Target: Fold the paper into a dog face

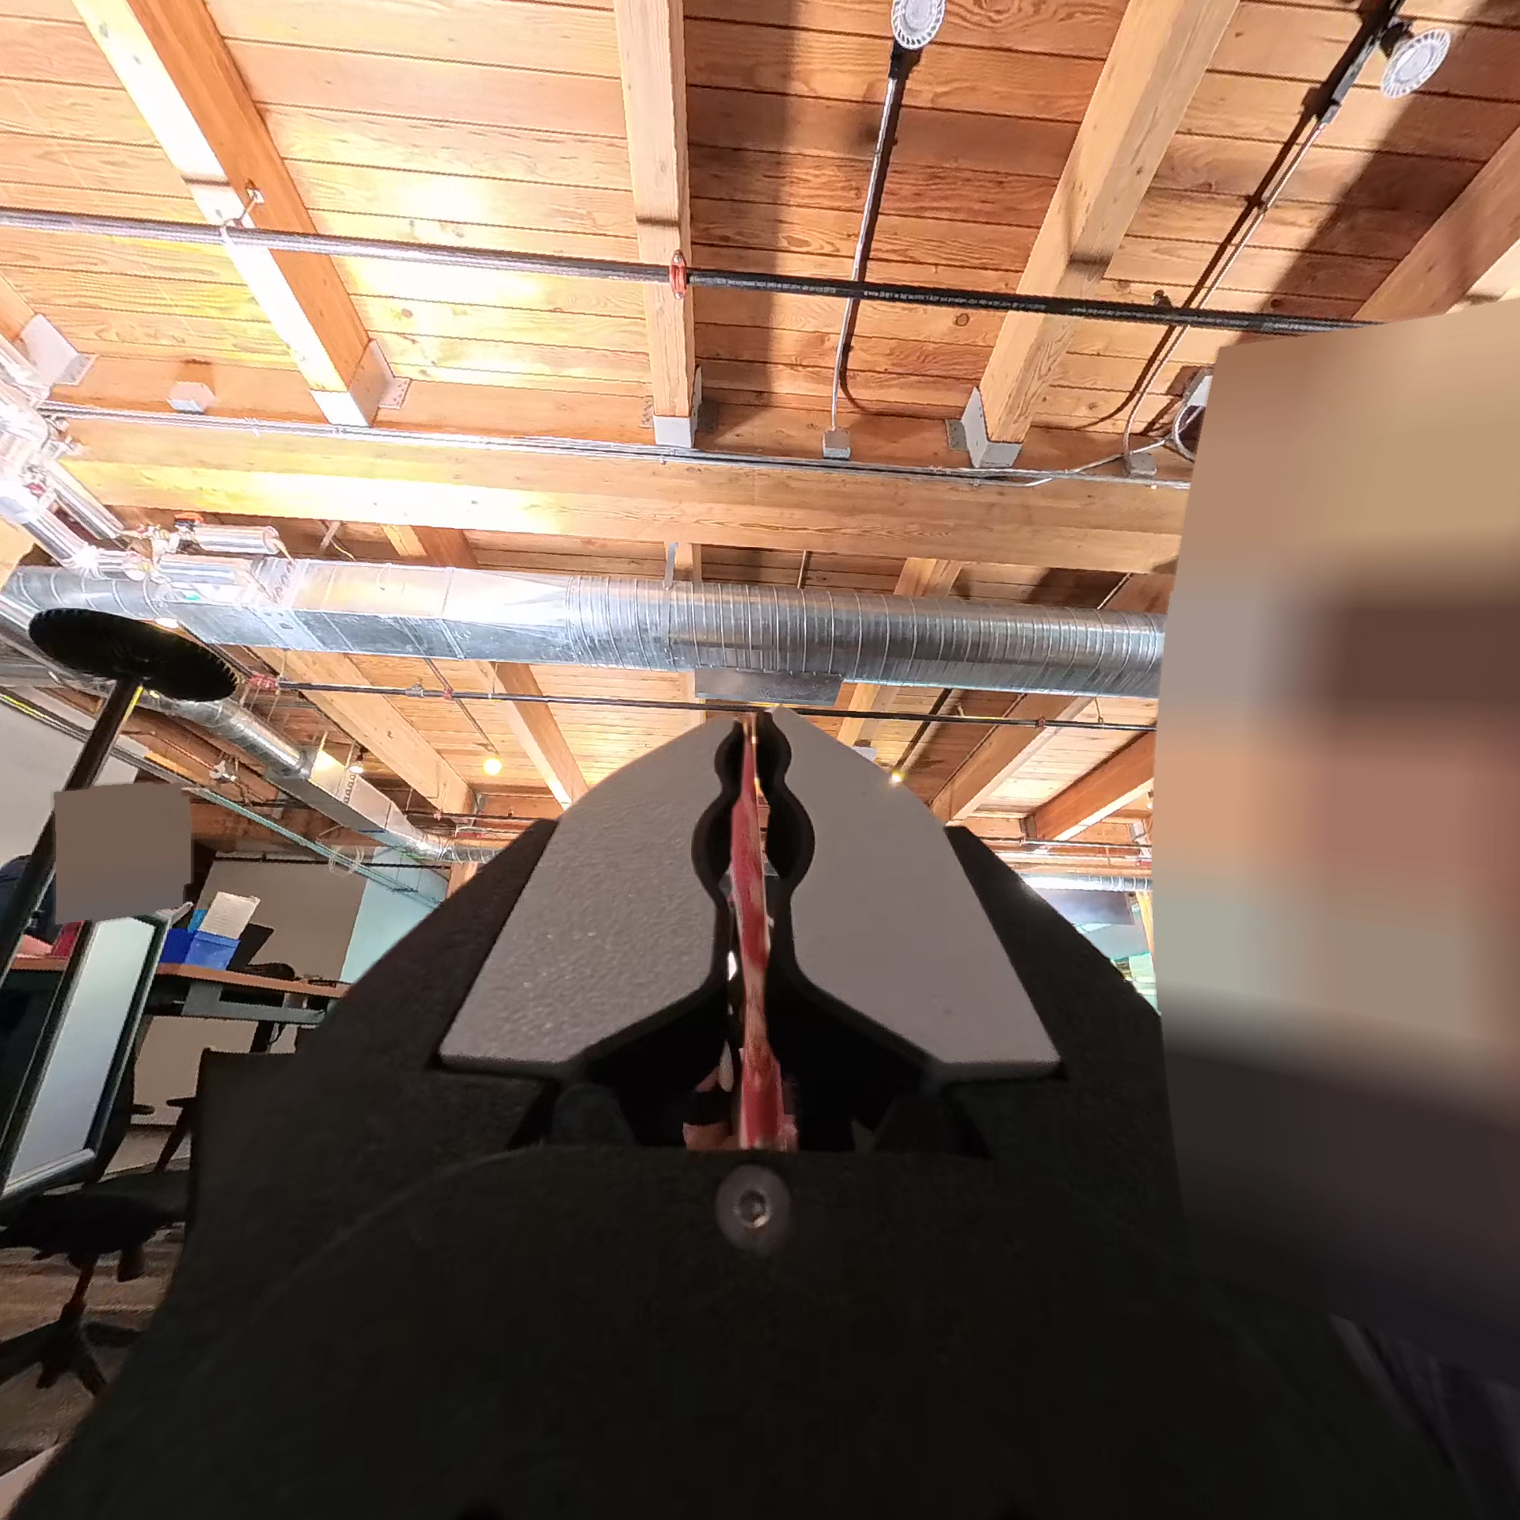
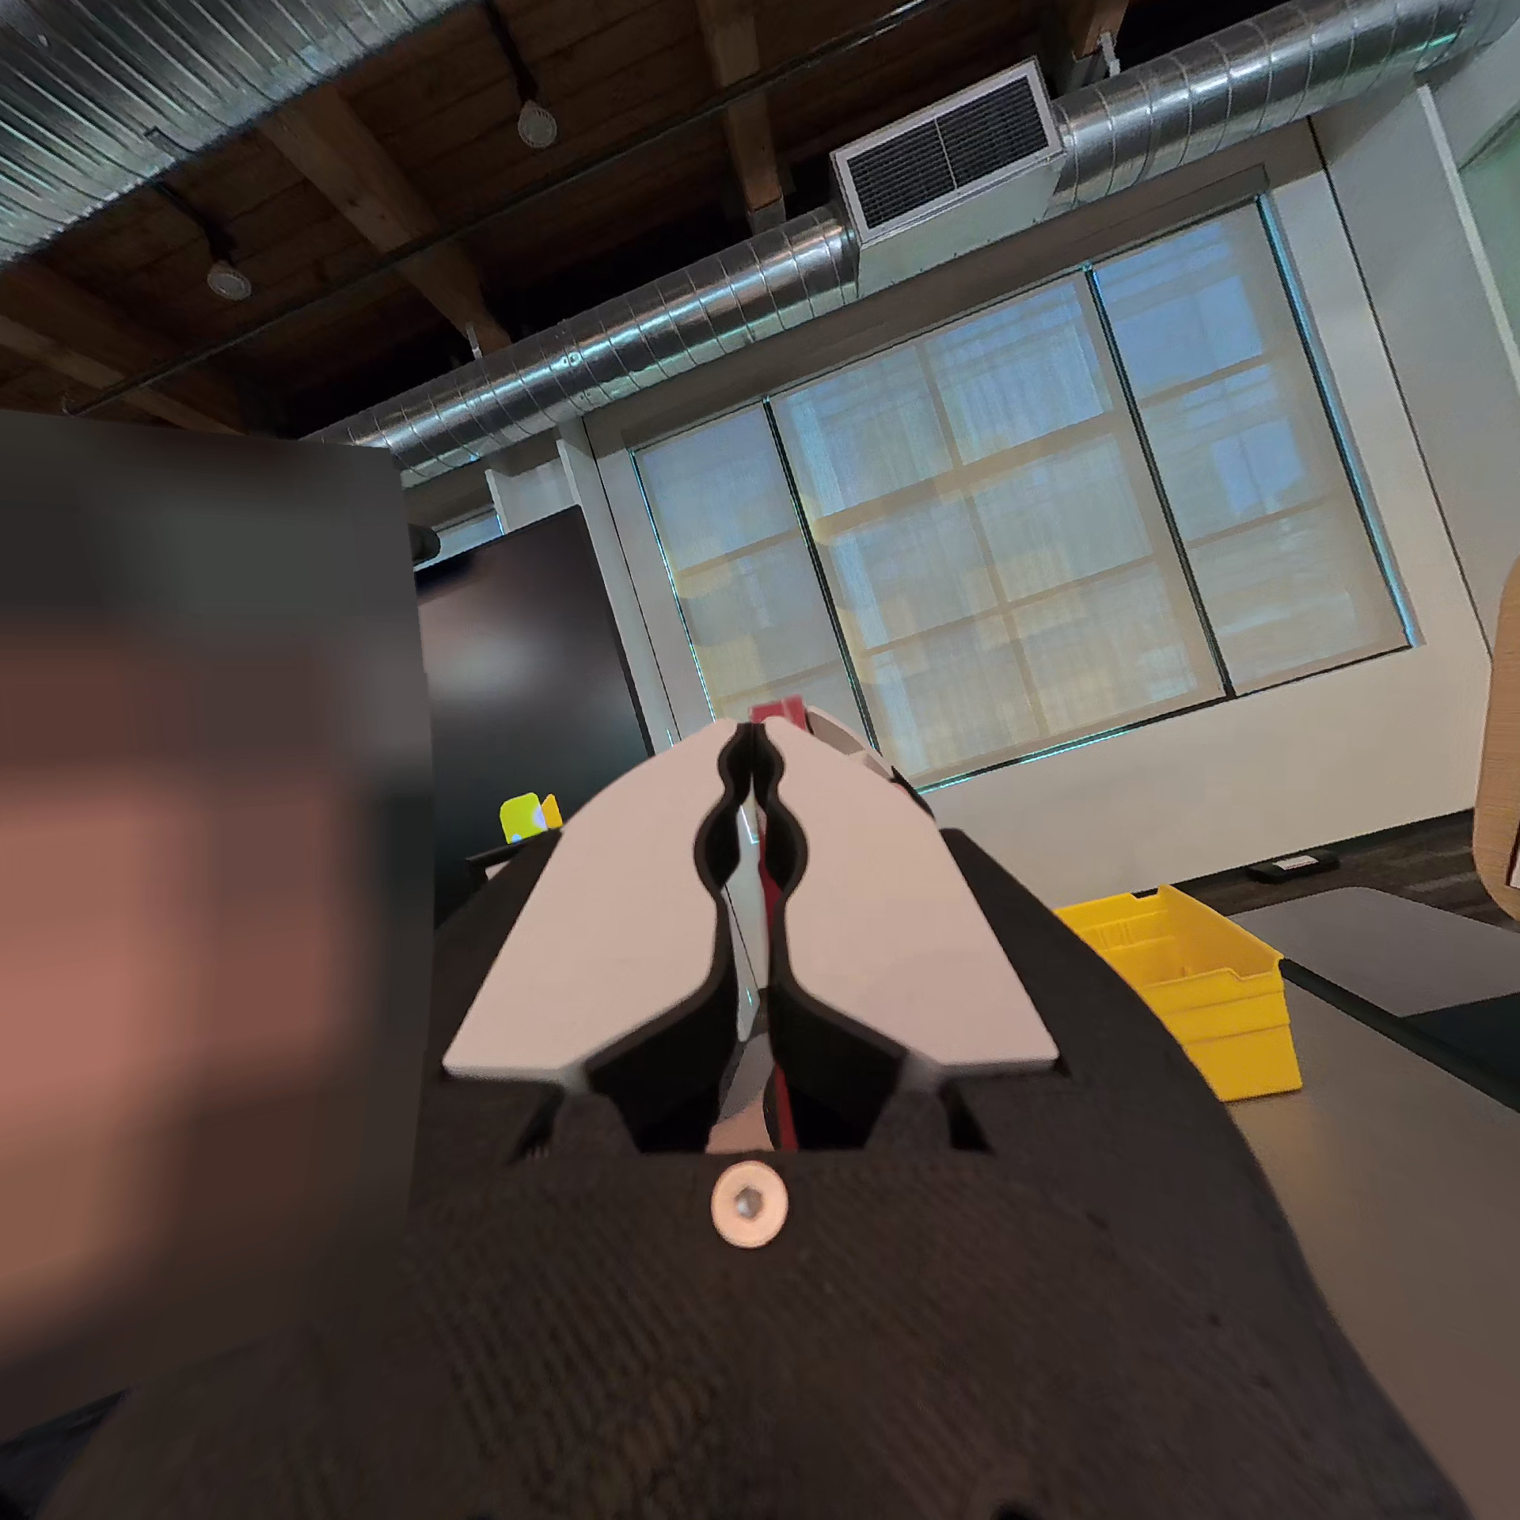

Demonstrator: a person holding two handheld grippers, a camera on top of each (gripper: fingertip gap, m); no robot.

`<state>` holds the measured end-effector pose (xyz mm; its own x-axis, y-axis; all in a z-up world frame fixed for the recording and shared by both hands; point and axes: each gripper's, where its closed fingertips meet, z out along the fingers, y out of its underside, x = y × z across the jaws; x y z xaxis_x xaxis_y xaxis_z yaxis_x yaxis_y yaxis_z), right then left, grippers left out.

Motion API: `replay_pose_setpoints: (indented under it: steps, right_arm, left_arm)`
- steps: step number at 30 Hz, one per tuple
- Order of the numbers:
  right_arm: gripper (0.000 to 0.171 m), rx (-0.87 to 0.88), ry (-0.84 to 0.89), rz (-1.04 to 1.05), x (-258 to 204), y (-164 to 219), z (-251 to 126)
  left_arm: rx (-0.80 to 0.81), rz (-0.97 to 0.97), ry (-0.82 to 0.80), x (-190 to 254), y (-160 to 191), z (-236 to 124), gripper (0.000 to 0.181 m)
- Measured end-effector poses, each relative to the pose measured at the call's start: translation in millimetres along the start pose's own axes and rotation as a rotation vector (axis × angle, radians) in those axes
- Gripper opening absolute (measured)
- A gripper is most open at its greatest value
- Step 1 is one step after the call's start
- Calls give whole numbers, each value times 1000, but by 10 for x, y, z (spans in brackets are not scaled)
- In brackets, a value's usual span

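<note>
Both grippers point up, away from the table. In the left wrist view my left gripper (image 1: 755, 720) is shut on the red paper (image 1: 753, 946), which shows edge-on as a thin strip running down the gap between the grey fingers (image 1: 609, 929). In the right wrist view my right gripper (image 2: 753, 728) is shut too, with a thin red edge of the paper (image 2: 775, 888) in the gap and a small red piece sticking out past the tips. Part of the other gripper's pale finger (image 2: 851, 744) shows just behind those tips. The paper's fold shape is hidden.
A yellow bin (image 2: 1184, 987) stands on a grey table (image 2: 1357, 1151) at the right, below large windows (image 2: 1028, 535). The left wrist view shows a wooden ceiling with a metal duct (image 1: 740, 633), a black round-topped stand (image 1: 132, 658) and a desk (image 1: 247, 979) at the left. Some 15 centimetres of space lies between my two pairs of fingers.
</note>
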<state>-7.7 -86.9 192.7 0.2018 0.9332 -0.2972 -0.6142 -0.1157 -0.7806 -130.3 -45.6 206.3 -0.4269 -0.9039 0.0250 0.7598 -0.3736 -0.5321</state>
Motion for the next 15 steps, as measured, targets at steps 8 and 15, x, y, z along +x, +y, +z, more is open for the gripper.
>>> replay_pose_setpoints:
  steps: [8, 15]
  right_arm:
    - [1, 32, 6, 20, 26, -75, -52]
    - [1, -2, 4, 48, 71, 34, -4]
  left_arm:
    - [-47, -9, -19, -58, 114, 22, 24]
    - [-58, 9, -58, -94, 174, 14, 12]
